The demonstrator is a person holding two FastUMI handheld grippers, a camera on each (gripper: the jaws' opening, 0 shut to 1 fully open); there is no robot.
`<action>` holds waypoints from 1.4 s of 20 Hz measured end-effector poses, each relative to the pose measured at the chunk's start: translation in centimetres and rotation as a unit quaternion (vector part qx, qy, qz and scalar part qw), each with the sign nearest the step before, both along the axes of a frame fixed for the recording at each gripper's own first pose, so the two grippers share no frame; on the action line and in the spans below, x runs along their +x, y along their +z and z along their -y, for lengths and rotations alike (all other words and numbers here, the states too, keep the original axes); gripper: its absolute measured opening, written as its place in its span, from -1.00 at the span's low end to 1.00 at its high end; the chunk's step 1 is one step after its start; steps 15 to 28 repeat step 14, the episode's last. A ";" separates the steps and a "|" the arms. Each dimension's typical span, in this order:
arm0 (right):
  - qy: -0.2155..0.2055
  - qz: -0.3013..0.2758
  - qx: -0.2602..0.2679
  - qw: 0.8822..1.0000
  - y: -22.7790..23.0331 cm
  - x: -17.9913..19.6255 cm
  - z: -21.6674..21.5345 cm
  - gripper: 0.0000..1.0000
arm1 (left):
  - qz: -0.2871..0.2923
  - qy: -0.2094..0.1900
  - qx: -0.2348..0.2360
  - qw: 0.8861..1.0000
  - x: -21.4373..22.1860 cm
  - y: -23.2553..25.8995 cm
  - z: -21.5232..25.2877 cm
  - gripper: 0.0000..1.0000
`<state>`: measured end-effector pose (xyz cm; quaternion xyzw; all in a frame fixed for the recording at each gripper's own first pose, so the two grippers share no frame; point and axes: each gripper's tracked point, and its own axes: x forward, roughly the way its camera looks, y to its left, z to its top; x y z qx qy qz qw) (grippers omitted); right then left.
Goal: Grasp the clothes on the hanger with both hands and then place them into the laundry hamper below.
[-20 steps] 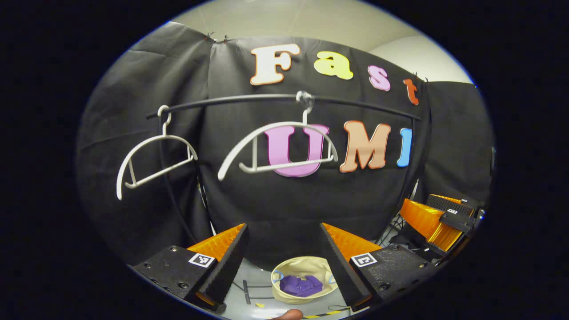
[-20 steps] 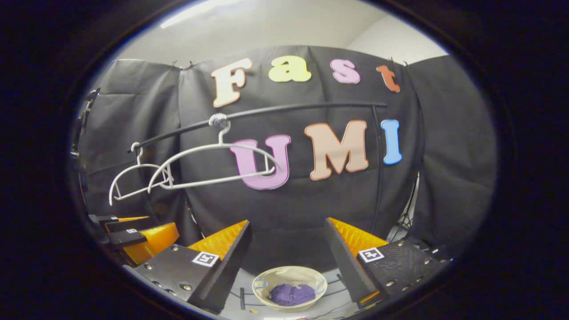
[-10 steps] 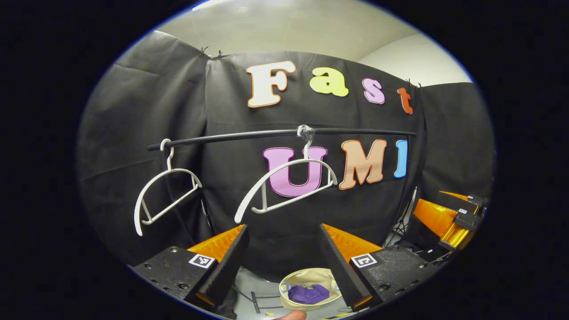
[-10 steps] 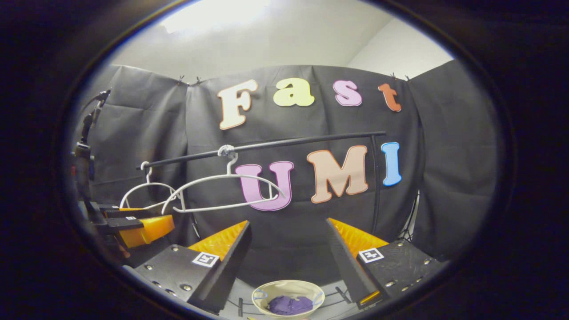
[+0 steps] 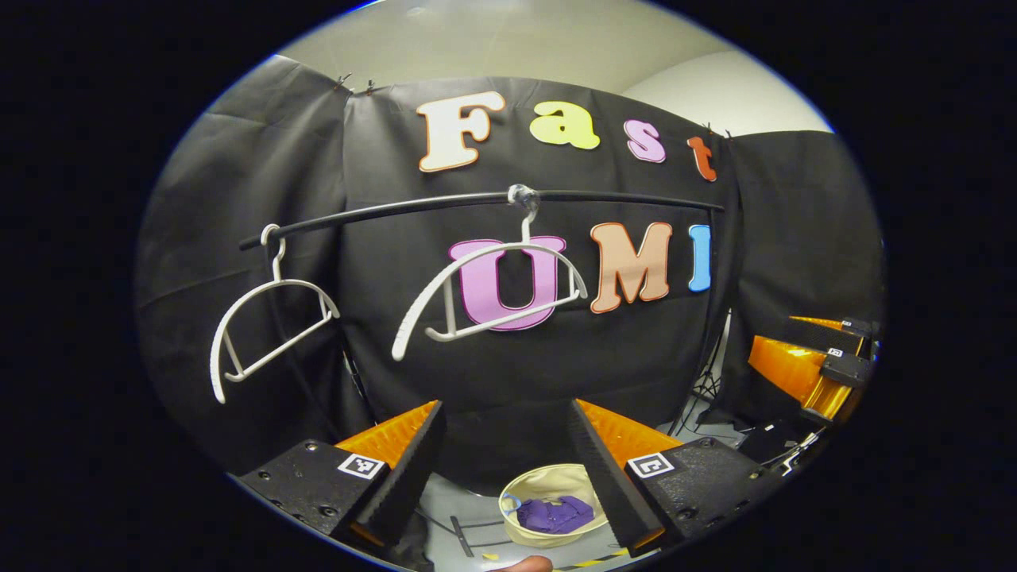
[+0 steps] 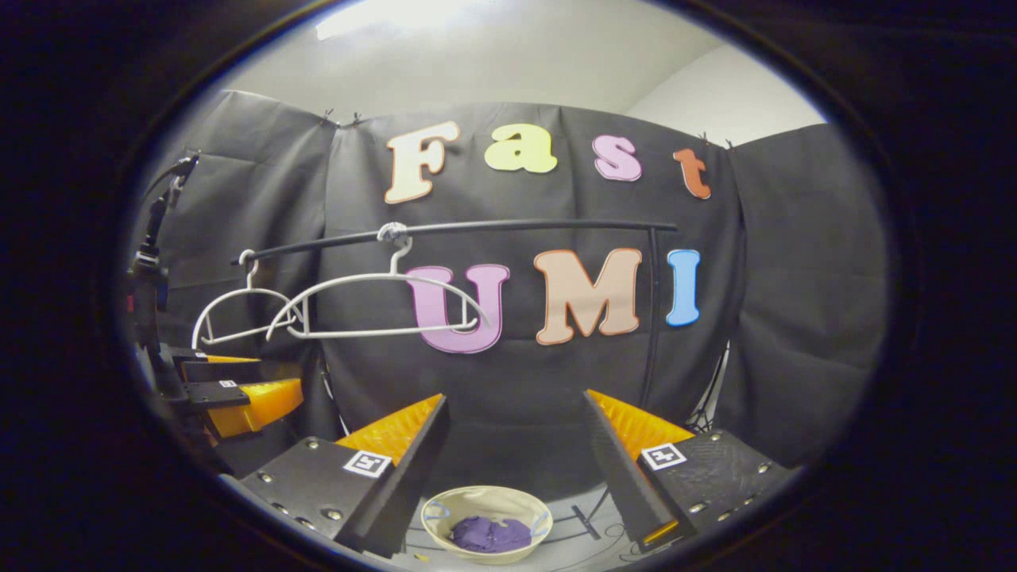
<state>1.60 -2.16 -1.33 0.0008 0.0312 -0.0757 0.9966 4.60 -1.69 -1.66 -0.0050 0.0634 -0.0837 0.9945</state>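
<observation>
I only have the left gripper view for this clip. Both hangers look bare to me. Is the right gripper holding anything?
Observer: No. In the right gripper view, the right gripper has its jaws wide apart with nothing between them.
Operator: A finger hides part of the hamper for me.
Observer: Here the laundry hamper shows its whole rim, with the purple clothes inside.
Operator: Anything beside the rack?
Observer: A dark stand rises at that view's left edge.

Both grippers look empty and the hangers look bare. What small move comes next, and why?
Probably just draw both open grippers back: the purple garment already lies in the cream round hamper, both white plastic hangers hang bare on the black rail, so nothing remains to grasp.
</observation>
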 end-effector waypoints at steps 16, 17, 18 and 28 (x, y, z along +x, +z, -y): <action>-0.034 0.033 0.003 0.999 3.5 0.1 2.6 0.84 | 0.102 -0.087 -0.001 0.991 3.0 6.5 6.8 1.00; -0.034 0.033 0.003 0.999 3.5 0.1 2.6 0.84 | 0.102 -0.087 -0.001 0.991 3.0 6.5 6.8 1.00; -0.034 0.033 0.003 0.999 3.5 0.1 2.6 0.84 | 0.102 -0.087 -0.001 0.991 3.0 6.5 6.8 1.00; -0.034 0.033 0.003 0.999 3.5 0.1 2.6 0.84 | 0.102 -0.087 -0.001 0.991 3.0 6.5 6.8 1.00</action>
